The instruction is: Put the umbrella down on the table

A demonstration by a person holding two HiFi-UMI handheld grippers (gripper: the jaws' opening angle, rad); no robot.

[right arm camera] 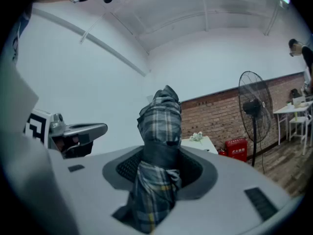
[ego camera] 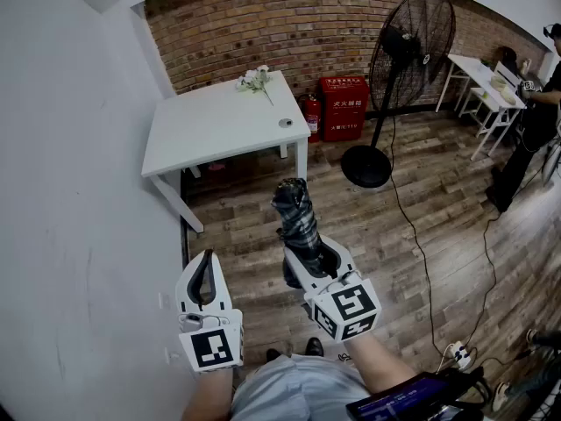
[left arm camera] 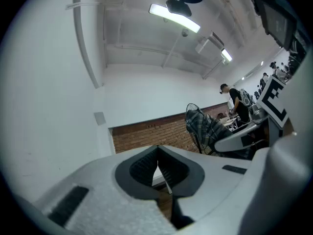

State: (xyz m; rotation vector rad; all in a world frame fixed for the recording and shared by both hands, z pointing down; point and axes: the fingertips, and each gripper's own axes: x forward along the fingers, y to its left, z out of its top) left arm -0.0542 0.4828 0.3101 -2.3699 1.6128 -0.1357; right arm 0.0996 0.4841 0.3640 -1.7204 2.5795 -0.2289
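A folded plaid umbrella [ego camera: 296, 216] sticks up and forward out of my right gripper [ego camera: 308, 254], whose jaws are shut on its middle; in the right gripper view the umbrella [right arm camera: 160, 131] fills the gap between the pads. The white table [ego camera: 223, 123] stands ahead against the wall, well beyond the umbrella's tip. My left gripper [ego camera: 204, 277] is held level to the left of the right one, its jaws shut with nothing between them. In the left gripper view the umbrella [left arm camera: 205, 126] shows to the right of the left gripper [left arm camera: 157, 161].
White flowers [ego camera: 254, 80] and a small round object [ego camera: 285, 123] lie on the table. A red fire-extinguisher box [ego camera: 344, 107] and a standing fan [ego camera: 396, 68] are to its right. A cable [ego camera: 421, 235] runs over the wooden floor. A person [ego camera: 535, 121] stands at another table, far right.
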